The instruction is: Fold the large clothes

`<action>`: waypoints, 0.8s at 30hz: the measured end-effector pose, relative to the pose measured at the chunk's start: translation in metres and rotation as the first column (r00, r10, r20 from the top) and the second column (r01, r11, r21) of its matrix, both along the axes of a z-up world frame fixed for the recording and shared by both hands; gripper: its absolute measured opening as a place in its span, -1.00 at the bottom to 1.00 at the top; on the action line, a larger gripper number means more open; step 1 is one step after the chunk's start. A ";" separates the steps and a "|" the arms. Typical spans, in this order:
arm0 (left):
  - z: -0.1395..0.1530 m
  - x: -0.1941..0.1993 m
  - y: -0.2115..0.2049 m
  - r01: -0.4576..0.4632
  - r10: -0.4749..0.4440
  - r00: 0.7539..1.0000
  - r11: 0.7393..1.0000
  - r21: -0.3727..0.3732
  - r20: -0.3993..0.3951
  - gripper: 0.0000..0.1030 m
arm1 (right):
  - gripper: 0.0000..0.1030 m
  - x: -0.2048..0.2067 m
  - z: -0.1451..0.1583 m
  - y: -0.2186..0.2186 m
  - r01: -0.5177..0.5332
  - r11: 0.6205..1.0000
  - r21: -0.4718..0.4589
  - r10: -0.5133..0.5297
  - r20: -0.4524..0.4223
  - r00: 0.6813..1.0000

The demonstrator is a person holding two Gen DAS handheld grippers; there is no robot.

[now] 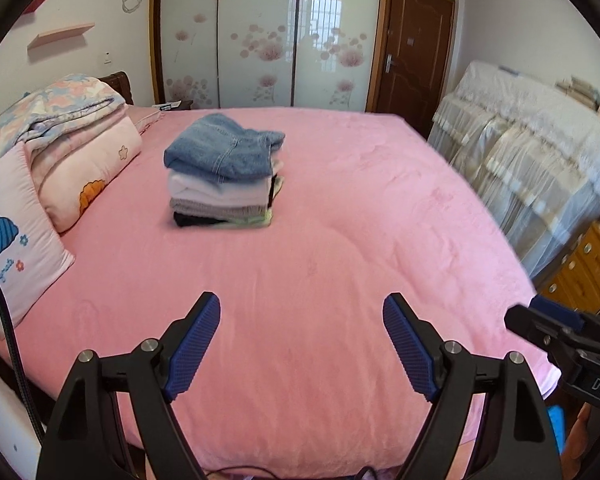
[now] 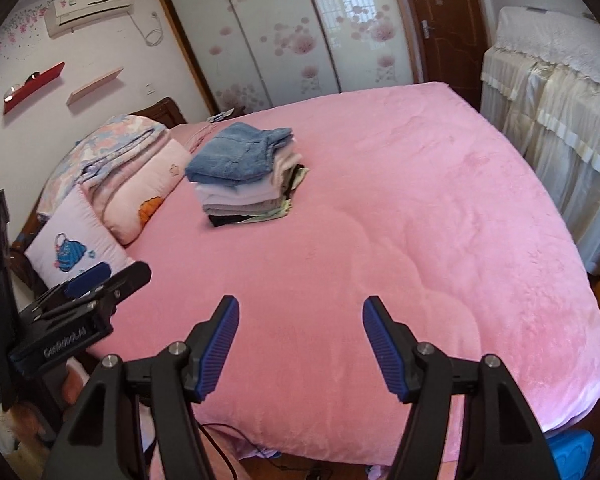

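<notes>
A stack of folded clothes sits on the pink bed, with folded blue jeans on top and white, grey and black pieces below. It also shows in the right wrist view. My left gripper is open and empty, held above the near edge of the bed, well short of the stack. My right gripper is open and empty too, over the near edge. Each gripper shows at the side of the other's view, the right gripper and the left gripper.
Folded quilts and a pink pillow lie along the bed's left side. A lace-covered piece of furniture stands right of the bed, with a wooden drawer unit nearer. Sliding wardrobe doors and a brown door are behind.
</notes>
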State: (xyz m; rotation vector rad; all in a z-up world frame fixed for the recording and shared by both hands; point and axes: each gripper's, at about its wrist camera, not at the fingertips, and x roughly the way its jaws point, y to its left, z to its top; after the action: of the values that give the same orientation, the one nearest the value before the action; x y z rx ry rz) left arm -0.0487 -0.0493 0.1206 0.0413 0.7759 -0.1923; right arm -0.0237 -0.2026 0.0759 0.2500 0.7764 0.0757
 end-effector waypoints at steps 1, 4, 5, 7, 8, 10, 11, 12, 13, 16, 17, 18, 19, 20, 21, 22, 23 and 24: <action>-0.005 -0.002 -0.003 -0.003 0.003 1.000 1.000 0.010 -0.003 0.60 | 0.26 -0.002 -0.005 0.002 0.016 1.000 -0.014 -0.016 0.005 1.000; -0.023 -0.012 -0.011 -0.044 0.045 0.999 0.998 0.055 -0.005 0.60 | 0.26 -0.010 -0.022 0.010 0.066 0.995 -0.077 -0.064 0.028 0.998; -0.029 -0.015 -0.013 -0.062 0.062 0.998 0.995 0.072 -0.006 0.60 | 0.26 -0.011 -0.026 0.012 0.070 0.994 -0.089 -0.068 0.031 0.997; -0.041 -0.017 -0.015 -0.072 0.074 0.997 0.993 0.092 -0.021 0.60 | 0.26 -0.015 -0.034 0.017 0.079 0.991 -0.107 -0.076 0.034 0.997; -0.047 -0.018 -0.016 -0.071 0.075 0.997 0.993 0.095 -0.034 0.60 | 0.26 -0.016 -0.038 0.019 0.085 0.990 -0.114 -0.081 0.033 0.996; -0.057 -0.020 -0.016 -0.079 0.085 0.995 0.992 0.099 -0.059 0.60 | 0.26 -0.019 -0.046 0.019 0.096 0.988 -0.118 -0.094 0.028 0.995; -0.063 -0.021 -0.016 -0.088 0.096 0.993 0.991 0.105 -0.070 0.60 | 0.26 -0.020 -0.050 0.019 0.104 0.988 -0.118 -0.101 0.025 0.995; -0.067 -0.021 -0.015 -0.105 0.114 0.991 0.988 0.117 -0.069 0.60 | 0.26 -0.022 -0.053 0.018 0.110 0.987 -0.117 -0.108 0.023 0.994; -0.071 -0.021 -0.014 -0.123 0.132 0.989 0.984 0.133 -0.066 0.60 | 0.26 -0.022 -0.056 0.018 0.116 0.986 -0.117 -0.114 0.020 0.993; -0.081 -0.021 -0.012 -0.145 0.158 0.984 0.979 0.141 -0.080 0.60 | 0.26 -0.022 -0.066 0.017 0.127 0.983 -0.130 -0.127 0.007 0.992; -0.084 -0.019 -0.012 -0.144 0.157 0.983 0.981 0.133 -0.090 0.60 | 0.26 -0.022 -0.069 0.017 0.127 0.982 -0.138 -0.128 0.003 0.992; -0.086 -0.018 -0.012 -0.144 0.157 0.983 0.981 0.130 -0.098 0.60 | 0.26 -0.021 -0.071 0.017 0.127 0.981 -0.146 -0.129 -0.001 0.992; -0.087 -0.016 -0.012 -0.143 0.157 0.982 0.981 0.131 -0.102 0.60 | 0.26 -0.021 -0.074 0.018 0.127 0.980 -0.153 -0.130 -0.004 0.992; -0.089 -0.014 -0.013 -0.138 0.152 0.983 0.982 0.132 -0.107 0.60 | 0.26 -0.020 -0.076 0.018 0.127 0.979 -0.158 -0.130 -0.009 0.991; -0.089 -0.013 -0.014 -0.135 0.150 0.983 0.982 0.134 -0.109 0.60 | 0.26 -0.019 -0.078 0.018 0.124 0.980 -0.158 -0.128 -0.015 0.992; -0.091 -0.012 -0.016 -0.130 0.145 0.983 0.982 0.133 -0.114 0.60 | 0.26 -0.019 -0.080 0.019 0.120 0.980 -0.157 -0.124 -0.019 0.992; -0.091 -0.011 -0.015 -0.125 0.140 0.983 0.984 0.130 -0.116 0.60 | 0.26 -0.018 -0.081 0.019 0.115 0.981 -0.156 -0.120 -0.023 0.992; -0.091 -0.011 -0.017 -0.118 0.133 0.984 0.985 0.127 -0.118 0.60 | 0.26 -0.018 -0.082 0.020 0.113 0.981 -0.158 -0.118 -0.022 0.993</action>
State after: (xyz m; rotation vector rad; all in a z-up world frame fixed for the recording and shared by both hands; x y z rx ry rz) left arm -0.0594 -0.0660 0.0298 0.0937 0.9125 -0.0287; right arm -0.0418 -0.1829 -0.0060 0.1466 0.7933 -0.0990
